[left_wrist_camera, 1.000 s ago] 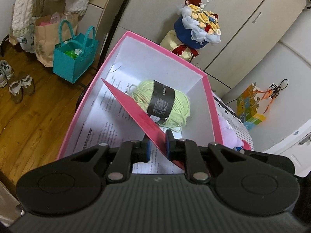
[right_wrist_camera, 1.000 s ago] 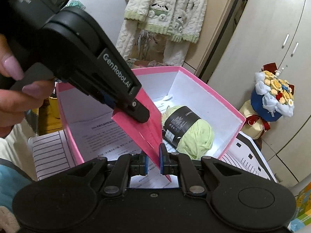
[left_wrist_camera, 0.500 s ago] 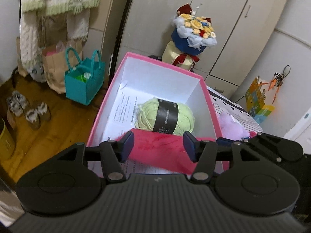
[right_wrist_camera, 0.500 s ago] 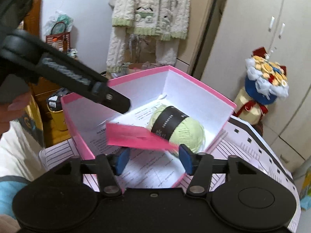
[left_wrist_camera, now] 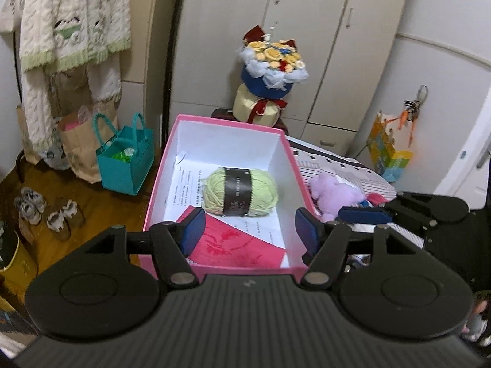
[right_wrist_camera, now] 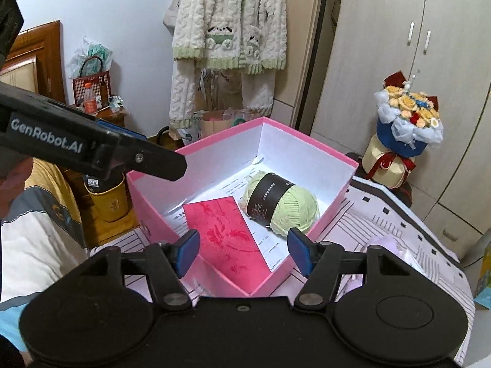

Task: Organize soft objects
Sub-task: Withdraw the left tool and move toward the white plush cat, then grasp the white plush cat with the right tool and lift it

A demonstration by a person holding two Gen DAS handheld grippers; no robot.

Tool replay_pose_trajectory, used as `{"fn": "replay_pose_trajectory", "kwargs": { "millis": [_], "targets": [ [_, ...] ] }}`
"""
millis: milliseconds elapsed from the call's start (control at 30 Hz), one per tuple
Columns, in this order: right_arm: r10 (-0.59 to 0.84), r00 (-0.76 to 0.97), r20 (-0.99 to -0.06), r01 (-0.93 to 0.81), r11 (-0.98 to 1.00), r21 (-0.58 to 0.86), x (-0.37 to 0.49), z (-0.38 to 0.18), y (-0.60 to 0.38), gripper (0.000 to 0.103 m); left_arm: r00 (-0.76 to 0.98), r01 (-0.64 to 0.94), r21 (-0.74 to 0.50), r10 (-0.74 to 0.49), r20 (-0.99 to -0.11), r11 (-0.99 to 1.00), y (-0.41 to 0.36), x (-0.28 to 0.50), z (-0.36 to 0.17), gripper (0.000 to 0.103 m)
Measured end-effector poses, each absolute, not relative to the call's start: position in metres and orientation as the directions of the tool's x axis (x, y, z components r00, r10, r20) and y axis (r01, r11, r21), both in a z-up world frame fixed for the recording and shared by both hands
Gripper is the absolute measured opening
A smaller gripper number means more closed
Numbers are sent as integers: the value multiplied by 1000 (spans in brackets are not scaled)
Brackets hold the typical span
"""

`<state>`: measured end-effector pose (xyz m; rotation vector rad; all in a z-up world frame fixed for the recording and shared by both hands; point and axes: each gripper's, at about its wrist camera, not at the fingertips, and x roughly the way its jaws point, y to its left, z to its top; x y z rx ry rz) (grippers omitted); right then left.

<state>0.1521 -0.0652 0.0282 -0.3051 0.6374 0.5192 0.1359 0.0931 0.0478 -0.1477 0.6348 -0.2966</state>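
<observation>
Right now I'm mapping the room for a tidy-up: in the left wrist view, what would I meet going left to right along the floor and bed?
Shoes → brown paper bag → teal tote bag → pink box → green yarn ball → purple plush toy.

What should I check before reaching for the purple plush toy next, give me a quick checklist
1. Left gripper empty, jaws opening: ok.
2. Right gripper empty, jaws opening: ok.
3. Red cloth lying flat in the pink box: ok.
4. Green yarn ball settled inside the box: ok.
5. Purple plush toy outside the box, on the striped cover: ok.
6. Room left in the box for the toy: cannot tell.
</observation>
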Motion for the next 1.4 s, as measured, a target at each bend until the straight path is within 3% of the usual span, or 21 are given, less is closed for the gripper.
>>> {"fn": "replay_pose_trajectory", "kwargs": {
  "millis": [567,600,633,700,1000,1200,1400],
  "targets": [
    [437,723,-535,-538,842,-40,61,59,-137,71,752,419,-120,-418,-510,900,48,57,75,65],
    [436,729,-528,-528,848,-29,55,58,-146,71,750,431,-112,-425,-507,895,44,54,75,65],
    [434,737,-518,-518,855,-21,49,56,-157,72,750,443,-106,-433,-501,890,39,50,75,72],
    [428,759,-490,-494,870,-6,35,49,-178,74,750,473,-104,-462,-473,875,29,44,71,82],
    [362,771,-524,-353,928,121,32,-10,-245,75,657,571,-148,-557,-508,808,-35,69,22,82],
    [321,785,-530,-325,941,89,50,-44,-256,75,595,579,-214,-587,-549,787,-71,102,-13,82],
    [325,809,-490,-324,942,90,74,-70,-257,76,640,584,-178,-584,-499,792,-95,124,-32,83]
  ]
}}
